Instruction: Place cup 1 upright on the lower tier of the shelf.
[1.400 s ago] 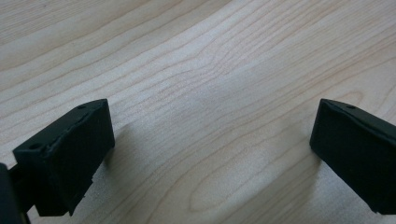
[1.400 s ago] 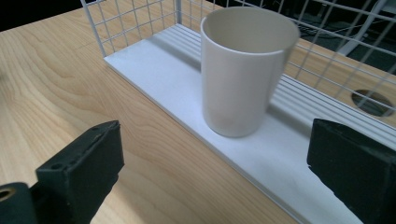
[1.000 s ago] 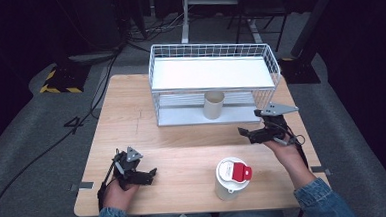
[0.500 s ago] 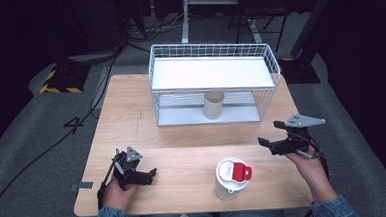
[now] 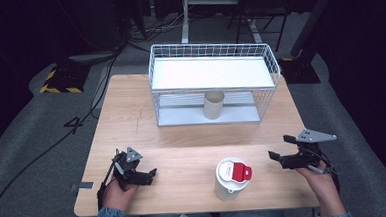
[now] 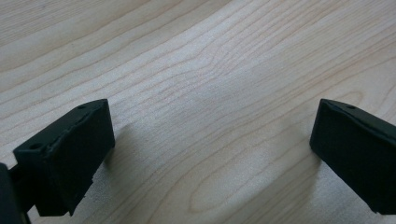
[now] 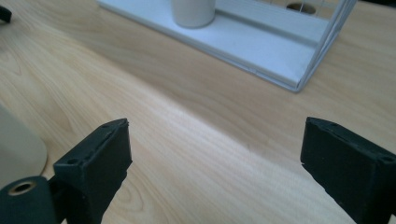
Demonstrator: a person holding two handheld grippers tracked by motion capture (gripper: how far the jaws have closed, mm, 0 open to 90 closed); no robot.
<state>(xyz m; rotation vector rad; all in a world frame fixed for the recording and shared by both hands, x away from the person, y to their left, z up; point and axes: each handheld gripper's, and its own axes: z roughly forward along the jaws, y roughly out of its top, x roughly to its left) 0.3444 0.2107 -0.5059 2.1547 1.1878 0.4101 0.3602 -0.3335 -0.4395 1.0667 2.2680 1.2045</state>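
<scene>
Both grippers sit low in frame, left gripper (image 5: 140, 174) bottom left and right gripper (image 5: 284, 159) bottom right, jaws spread wide with nothing between them. Tumbler (image 5: 231, 178) stands bottom center between them. Farther up, a cup (image 5: 214, 105) sits on the rack's (image 5: 209, 54) lower shelf.

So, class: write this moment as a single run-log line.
left gripper: open, low over table | right gripper: open, empty | bottle: between them | cup: in rack
</scene>
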